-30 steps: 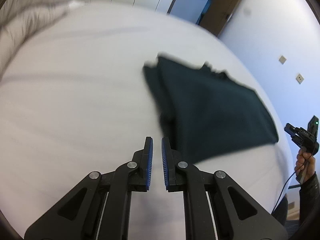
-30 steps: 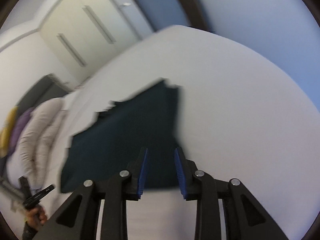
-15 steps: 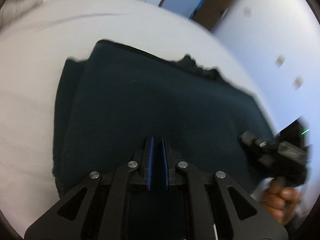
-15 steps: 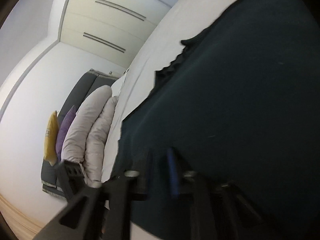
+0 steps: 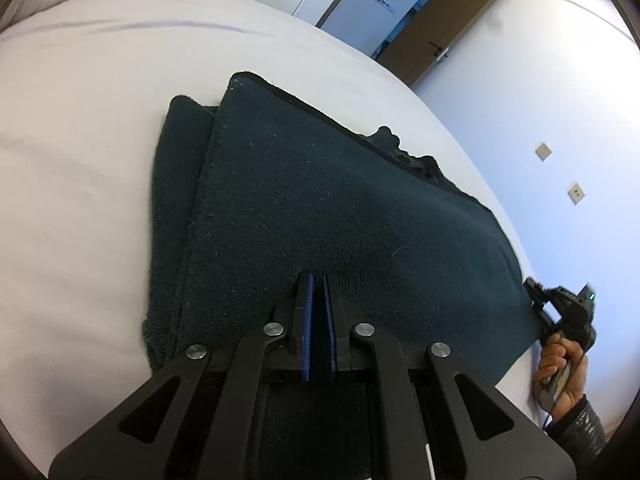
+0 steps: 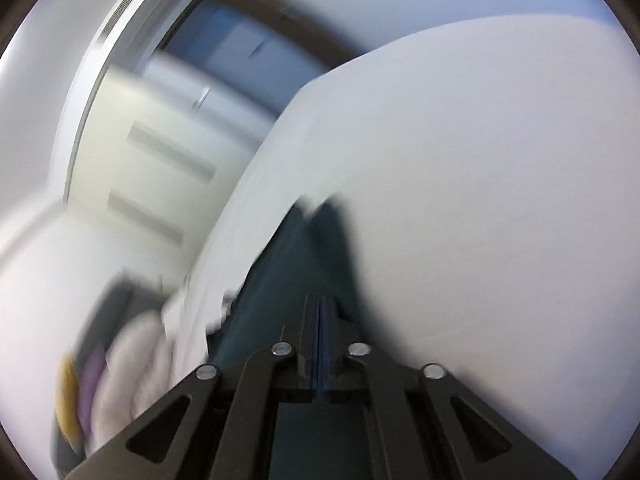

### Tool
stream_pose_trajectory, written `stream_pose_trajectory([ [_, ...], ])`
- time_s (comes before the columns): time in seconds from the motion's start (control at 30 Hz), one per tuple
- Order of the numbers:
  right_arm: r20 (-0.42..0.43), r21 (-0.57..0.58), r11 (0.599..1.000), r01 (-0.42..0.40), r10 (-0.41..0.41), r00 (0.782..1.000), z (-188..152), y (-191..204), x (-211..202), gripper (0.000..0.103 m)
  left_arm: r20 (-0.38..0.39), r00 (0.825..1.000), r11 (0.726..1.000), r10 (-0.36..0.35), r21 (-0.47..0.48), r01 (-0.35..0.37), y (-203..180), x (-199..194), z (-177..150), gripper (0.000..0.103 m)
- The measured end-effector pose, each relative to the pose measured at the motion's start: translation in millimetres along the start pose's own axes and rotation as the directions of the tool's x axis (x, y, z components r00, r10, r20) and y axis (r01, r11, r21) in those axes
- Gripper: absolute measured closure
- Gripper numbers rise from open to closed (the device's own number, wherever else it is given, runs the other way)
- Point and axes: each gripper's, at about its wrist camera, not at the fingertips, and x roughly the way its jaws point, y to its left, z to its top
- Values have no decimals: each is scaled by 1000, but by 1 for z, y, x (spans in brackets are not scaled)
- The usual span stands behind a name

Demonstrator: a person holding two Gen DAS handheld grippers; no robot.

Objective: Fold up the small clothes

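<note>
Claws pinch the dark green knit garment on the white bed: left claw closed on it, right claw opening.

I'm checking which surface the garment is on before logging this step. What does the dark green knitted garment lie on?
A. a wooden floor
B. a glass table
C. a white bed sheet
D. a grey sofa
C: in the left wrist view the dark green knitted garment lies spread on the white bed sheet, which surrounds it on the far and left sides.
</note>
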Motion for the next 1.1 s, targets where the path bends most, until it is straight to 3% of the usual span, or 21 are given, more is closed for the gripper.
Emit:
stream_pose_trajectory([
  [0.07, 41, 68, 998, 5, -8, 999, 3, -8, -15, 88, 4, 1000, 1000, -6, -4, 6, 2, 2, 0, 95],
  [0.13, 29, 4, 1000, -30, 30, 999, -2, 10, -22, 86, 9, 1000, 1000, 5, 7, -5, -1, 2, -1, 95],
  [0.23, -58, -133, 984, -116, 109, 992, -25, 62, -10, 72, 13, 1000, 1000, 17, 17, -17, -3, -1, -2, 95],
  [0.37, -221, -284, 931, -231, 171, 960, -65, 125, 30, 60, 14, 1000, 999, 25, 23, -25, -6, -1, -2, 95],
  [0.43, -286, -300, 924, -238, 150, 946, -84, 137, 57, 51, 15, 1000, 999, 26, 24, -26, -8, -2, -2, 95],
  [0.5, -310, -282, 937, -206, 114, 944, -88, 131, 77, 49, 16, 1000, 999, 26, 25, -27, -10, 0, -1, 95],
  [0.57, -326, -239, 954, -182, 98, 940, -86, 112, 95, 64, 16, 1000, 999, 26, 26, -27, -10, 1, -1, 95],
  [0.63, -300, -214, 957, -195, 126, 946, -81, 96, 95, 88, 17, 1000, 999, 26, 26, -27, -11, 1, -1, 95],
  [0.7, -293, -156, 962, -226, 173, 940, -78, 82, 94, 93, 17, 1000, 999, 24, 25, -25, -10, 0, -1, 95],
  [0.97, -268, -177, 942, -284, 232, 935, -87, 83, 82, 88, 12, 999, 998, 47, 31, -47, -14, -3, 1, 95],
  [1.1, -265, -215, 934, -286, 226, 937, -90, 92, 87, 72, 4, 998, 998, 60, 34, -60, -18, -4, 3, 95],
])
